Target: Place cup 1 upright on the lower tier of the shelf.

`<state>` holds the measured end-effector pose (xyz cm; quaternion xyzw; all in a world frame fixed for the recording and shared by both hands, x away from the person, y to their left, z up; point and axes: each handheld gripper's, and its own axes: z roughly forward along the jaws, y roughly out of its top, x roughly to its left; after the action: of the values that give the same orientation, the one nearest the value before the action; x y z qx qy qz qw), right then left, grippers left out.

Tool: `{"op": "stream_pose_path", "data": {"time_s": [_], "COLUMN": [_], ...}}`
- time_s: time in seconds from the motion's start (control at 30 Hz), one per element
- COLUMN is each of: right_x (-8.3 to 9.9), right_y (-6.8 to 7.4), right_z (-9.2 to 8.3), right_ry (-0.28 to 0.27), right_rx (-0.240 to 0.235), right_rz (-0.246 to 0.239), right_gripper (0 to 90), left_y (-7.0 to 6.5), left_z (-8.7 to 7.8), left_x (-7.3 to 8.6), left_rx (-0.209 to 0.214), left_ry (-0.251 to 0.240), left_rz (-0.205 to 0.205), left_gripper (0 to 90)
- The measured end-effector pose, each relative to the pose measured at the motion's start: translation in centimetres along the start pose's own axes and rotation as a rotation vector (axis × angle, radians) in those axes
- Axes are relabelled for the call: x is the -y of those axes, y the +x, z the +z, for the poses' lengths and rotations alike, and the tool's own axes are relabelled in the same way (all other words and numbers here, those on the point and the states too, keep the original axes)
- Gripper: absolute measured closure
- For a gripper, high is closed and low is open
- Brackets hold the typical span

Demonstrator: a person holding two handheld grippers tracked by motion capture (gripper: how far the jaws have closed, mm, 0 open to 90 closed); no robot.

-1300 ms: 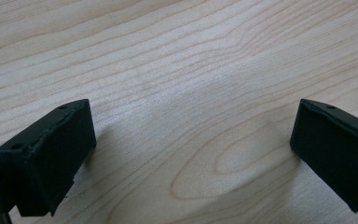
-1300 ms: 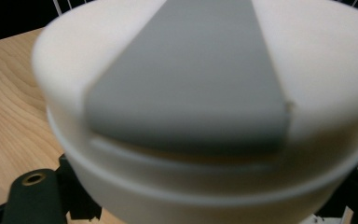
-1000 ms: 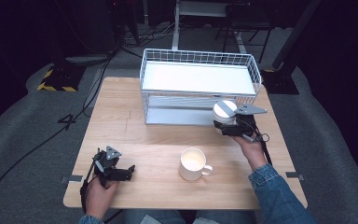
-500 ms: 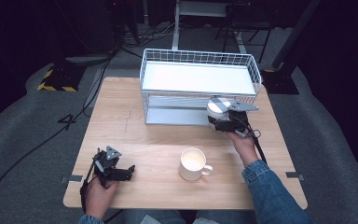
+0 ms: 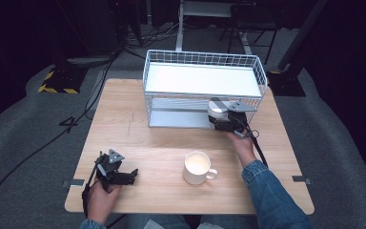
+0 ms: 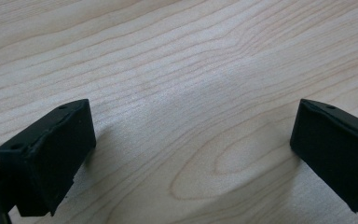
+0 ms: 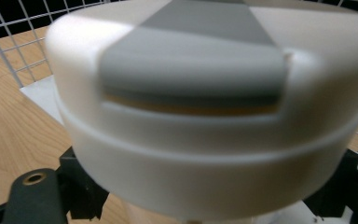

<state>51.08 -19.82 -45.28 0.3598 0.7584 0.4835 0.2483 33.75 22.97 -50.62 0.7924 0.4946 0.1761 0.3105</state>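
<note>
Right gripper at the front face of the white wire rack, far right part of the wooden table. Jaws clamped on a white container with a round white lid and a grey band across the top; container sits directly between the jaws, its lid level with the lower shelf opening of the rack. In the right gripper view the container is very close and blurred, black jaws showing low at either side of its body, rack wires and table behind it. No brand, label or writing readable on lid or body.

Left gripper near the front left edge of the table, well apart from the rack and container. Jaws stand wide apart, nothing between them; the left gripper view has bare wood grain between the two black pads, which rest on or just above the table surface.

White mug upright on the table between the two hands, handle toward the right forearm, empty as far as can be seen.
</note>
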Motion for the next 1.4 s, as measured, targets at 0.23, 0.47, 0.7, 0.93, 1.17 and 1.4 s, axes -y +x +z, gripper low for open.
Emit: {"op": "stream_pose_path", "data": {"time_s": [0.23, 0.47, 0.7, 0.93, 1.17, 1.4], "right_x": [0.6, 0.8, 0.9, 0.9, 1.0, 1.1], "right_y": [-0.5, -0.8, -1.0, -1.1, -1.5, -1.9], "right_z": [1.3, 2.3, 3.3, 4.0, 4.0, 3.9], "right_ry": [-0.015, -0.029, -0.043, -0.058, -0.053, -0.041], "right_rx": [0.003, 0.012, 0.006, -0.001, 0.016, 0.026], "right_rz": [0.016, 0.026, 0.029, 0.021, 0.031, 0.029], "right_gripper": [19.0, 19.1, 19.0, 19.0, 19.0, 19.1], "left_y": [0.0, 0.0, 0.0, 0.0, 0.0, 0.0], "left_z": [0.0, 0.0, 0.0, 0.0, 0.0, 0.0], "left_x": [0.0, 0.0, 0.0, 0.0, 0.0, 0.0], "left_rx": [0.003, 0.0, 0.0, 0.0, 0.0, 0.003], "left_ry": [0.003, 0.0, 0.0, 0.0, 0.0, 0.003], "left_rz": [0.001, 0.0, 0.0, 0.0, 0.001, 0.0], "left_gripper": [0.5, 0.5, 0.5, 0.5, 0.5, 0.5]}}
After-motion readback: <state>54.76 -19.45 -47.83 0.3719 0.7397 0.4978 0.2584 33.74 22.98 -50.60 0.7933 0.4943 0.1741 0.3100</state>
